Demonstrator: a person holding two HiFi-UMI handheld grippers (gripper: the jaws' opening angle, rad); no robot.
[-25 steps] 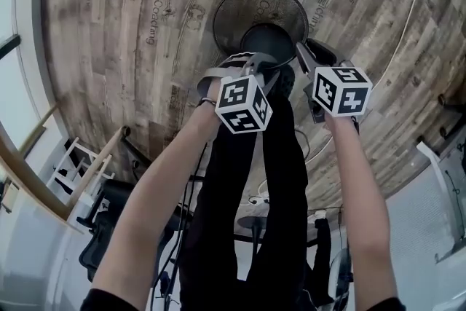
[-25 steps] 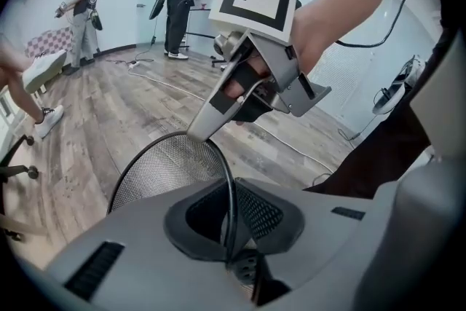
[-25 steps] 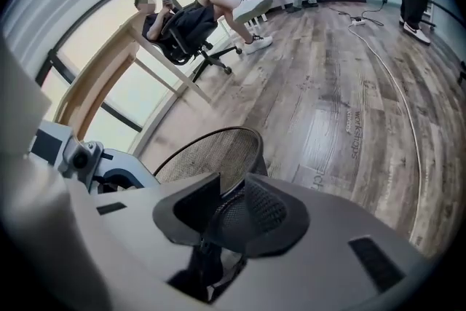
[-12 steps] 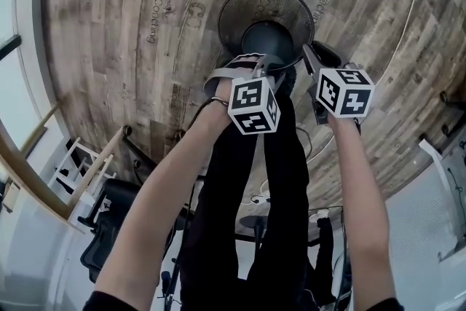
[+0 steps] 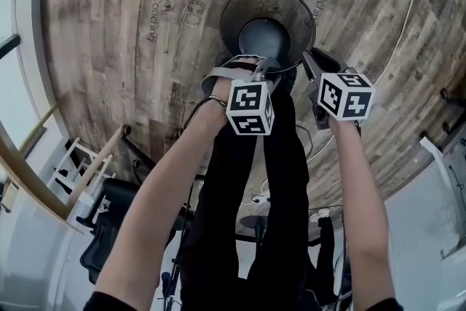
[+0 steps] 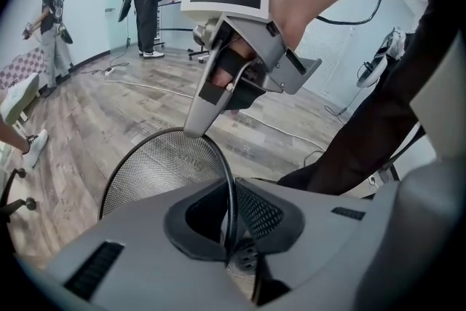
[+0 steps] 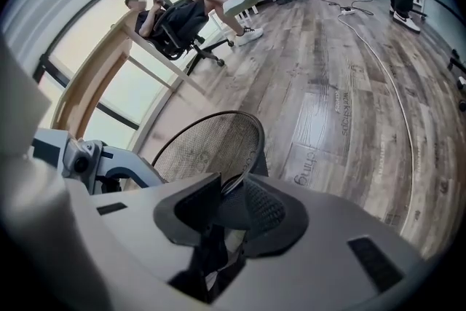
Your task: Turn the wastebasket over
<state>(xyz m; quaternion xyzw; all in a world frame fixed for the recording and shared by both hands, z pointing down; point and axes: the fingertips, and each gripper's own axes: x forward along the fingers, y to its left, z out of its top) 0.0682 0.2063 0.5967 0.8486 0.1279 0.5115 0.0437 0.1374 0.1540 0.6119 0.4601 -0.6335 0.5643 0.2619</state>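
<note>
While I hold the basket (image 5: 251, 7) at upper centre, left gripper (image 5: 263, 64) and right gripper (image 5: 307, 58) both clamped on its rim (image 6: 228, 178), rolling both wrists together, grips firm, should turn it cleanly.

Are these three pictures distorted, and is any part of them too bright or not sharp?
Head view: strong fisheye, so the floor planks bend in arcs; the mesh of the wastebasket is sharp. Left gripper view: dark rounded corners, and the near foreground looks soft. Right gripper view: the window is washed out almost to white; light is even, with no hard shadows.
</note>
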